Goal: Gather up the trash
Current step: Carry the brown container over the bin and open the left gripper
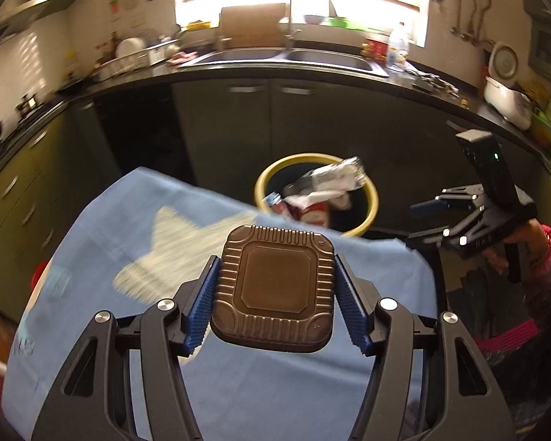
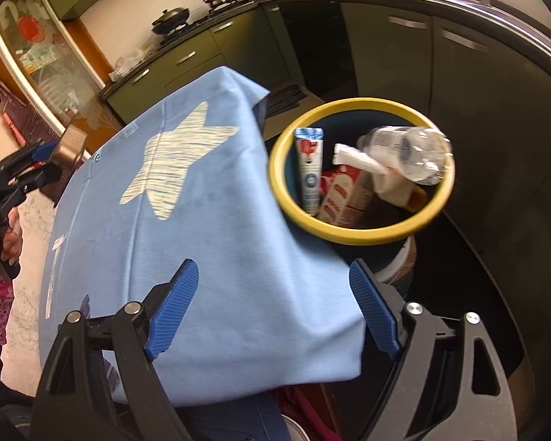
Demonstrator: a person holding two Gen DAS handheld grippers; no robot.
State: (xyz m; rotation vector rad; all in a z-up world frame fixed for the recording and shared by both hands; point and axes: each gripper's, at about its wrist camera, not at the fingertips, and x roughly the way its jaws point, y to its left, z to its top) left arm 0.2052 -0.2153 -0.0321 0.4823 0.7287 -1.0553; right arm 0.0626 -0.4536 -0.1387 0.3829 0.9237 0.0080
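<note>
1. The left gripper [image 1: 275, 294] grips a brown tray [image 1: 274, 289] between both blue fingers [image 1: 205, 305], above the blue cloth [image 1: 136, 228].
2. The right gripper [image 2: 272, 308] has its fingers spread and empty, near the yellow-rimmed bin [image 2: 352, 237] of trash.

Your bin [image 2: 352, 237] sits just right of the cloth [image 2: 209, 228], with a bottle [image 2: 407, 152] across its rim and a carton [image 2: 339, 198] inside; the sink [image 1: 290, 57] is behind.
</note>
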